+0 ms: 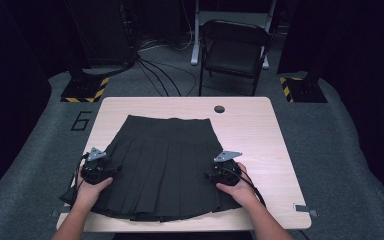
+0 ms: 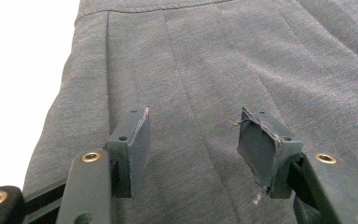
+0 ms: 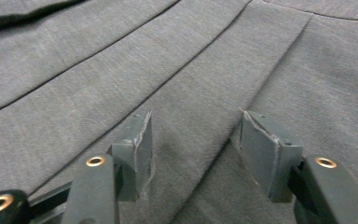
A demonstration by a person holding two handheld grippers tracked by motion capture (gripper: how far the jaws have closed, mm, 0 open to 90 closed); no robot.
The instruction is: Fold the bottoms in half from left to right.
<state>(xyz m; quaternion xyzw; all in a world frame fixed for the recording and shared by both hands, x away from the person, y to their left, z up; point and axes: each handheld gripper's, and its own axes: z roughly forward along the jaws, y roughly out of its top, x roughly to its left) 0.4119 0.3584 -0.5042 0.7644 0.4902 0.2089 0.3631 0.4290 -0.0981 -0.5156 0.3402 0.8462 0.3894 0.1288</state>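
Observation:
A dark grey pleated skirt (image 1: 162, 165) lies flat on the light wooden table (image 1: 260, 130), waistband at the far side and hem near the front edge. My left gripper (image 1: 100, 170) rests on the skirt's left edge. In the left gripper view its jaws (image 2: 193, 126) stand apart over the fabric (image 2: 205, 60), with the white table beyond at the left. My right gripper (image 1: 220, 172) sits on the skirt's right side. In the right gripper view it (image 3: 196, 126) is open over a pleat fold (image 3: 200, 154). No pad visibly presses on cloth.
A cable hole (image 1: 219, 108) is in the table near its far edge. A dark folding chair (image 1: 232, 47) stands behind the table. Stand bases with yellow-black stripes (image 1: 85, 90) (image 1: 300, 87) flank the far corners. A small metal bracket (image 1: 302, 207) sits at the front right corner.

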